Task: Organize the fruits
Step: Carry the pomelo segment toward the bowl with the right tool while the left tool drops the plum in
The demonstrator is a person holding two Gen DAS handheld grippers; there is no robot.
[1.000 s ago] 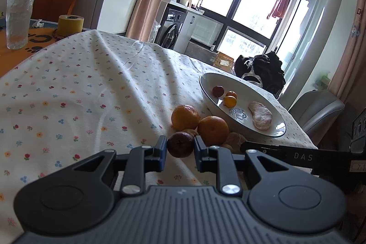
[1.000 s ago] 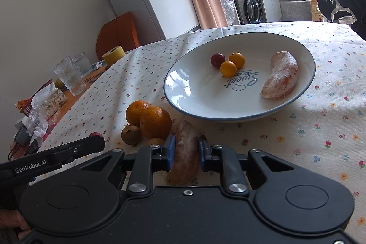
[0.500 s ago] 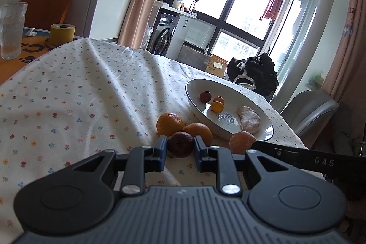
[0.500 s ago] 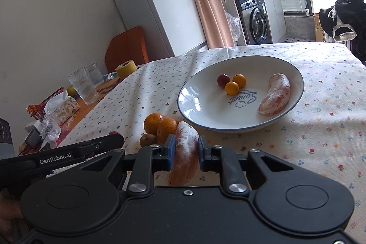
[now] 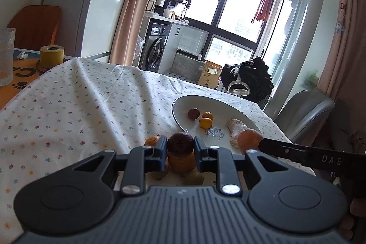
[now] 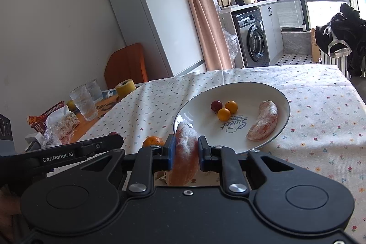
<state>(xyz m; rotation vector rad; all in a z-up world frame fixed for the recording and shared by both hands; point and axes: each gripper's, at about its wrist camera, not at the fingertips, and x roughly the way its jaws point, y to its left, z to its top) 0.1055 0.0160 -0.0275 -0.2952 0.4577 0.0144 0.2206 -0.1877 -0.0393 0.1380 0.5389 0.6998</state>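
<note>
Fruits are what both hands carry here, and the white oval plate (image 6: pixel 278 129) with a thin dark rim and the word "Sweet" printed inside is where they are headed. On that plate already lie a small dark red fruit (image 6: pixel 216 105), two small round orange fruits (image 6: pixel 227 110) and one peeled orange segment (image 6: pixel 263 120).

Left tool (image 5: pixel 180 150): its jaws are narrowed around a dark brown, rough-skinned round fruit (image 5: pixel 180 143), held clear of the floral-print cloth on the desk (image 5: pixel 80 106), short of the plate's near rim. Below it, also short of that rim, a whole orange (image 5: pixel 182 162), another orange (image 5: pixel 152 141) and two brownish fruits (image 5: pixel 194 178) sit on the cloth.

Right tool (image 6: pixel 184 150): its jaws are narrowed on a second peeled, white-pithed orange segment (image 6: pixel 184 152), which stands roughly on end between them, in front of the plate's near-left rim.

By my reading the step in hand is the carry to the plate, with neither piece yet over it. The next move calls for bringing each tool forward past the rim, lowering over a bare patch away from the fruit already there, and opening gently; the soft segment could tear or stick to a pad, and the round fruit may roll.
</note>
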